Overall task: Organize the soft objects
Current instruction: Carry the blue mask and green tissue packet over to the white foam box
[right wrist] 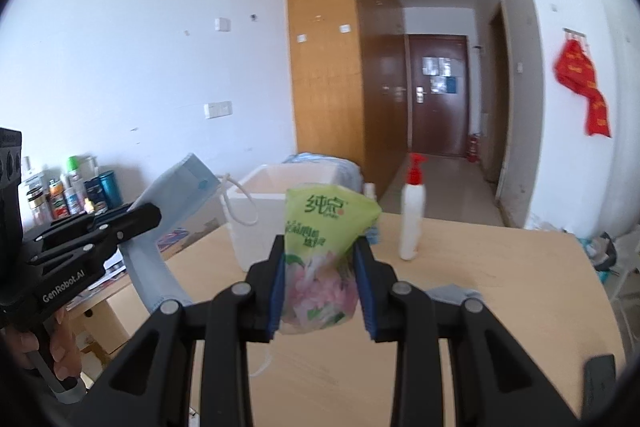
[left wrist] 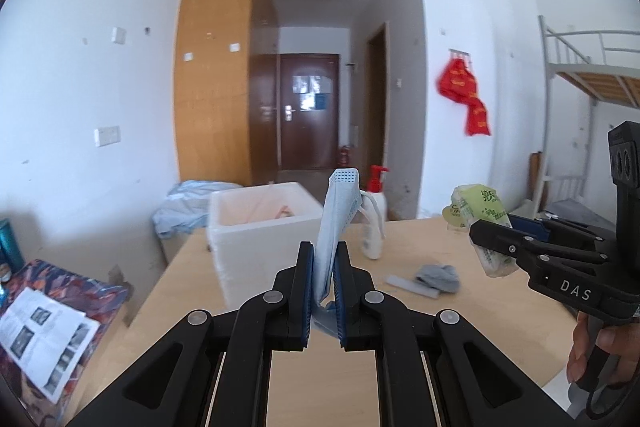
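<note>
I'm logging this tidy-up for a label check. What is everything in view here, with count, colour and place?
face mask: one, light blue, pinched upright in the left gripper
tissue pack: one, green with pink flowers, squeezed in the right gripper
foam box: one, white, on the table, open top
pump bottle: one, white with red pump, standing on the table
grey cloth: one, lying on the table
table: one, light wood
red bag: hanging on the far wall
bottles: several, mixed colours, by the wall
left gripper: black, shut on the face mask
right gripper: black, shut on the tissue pack
</note>
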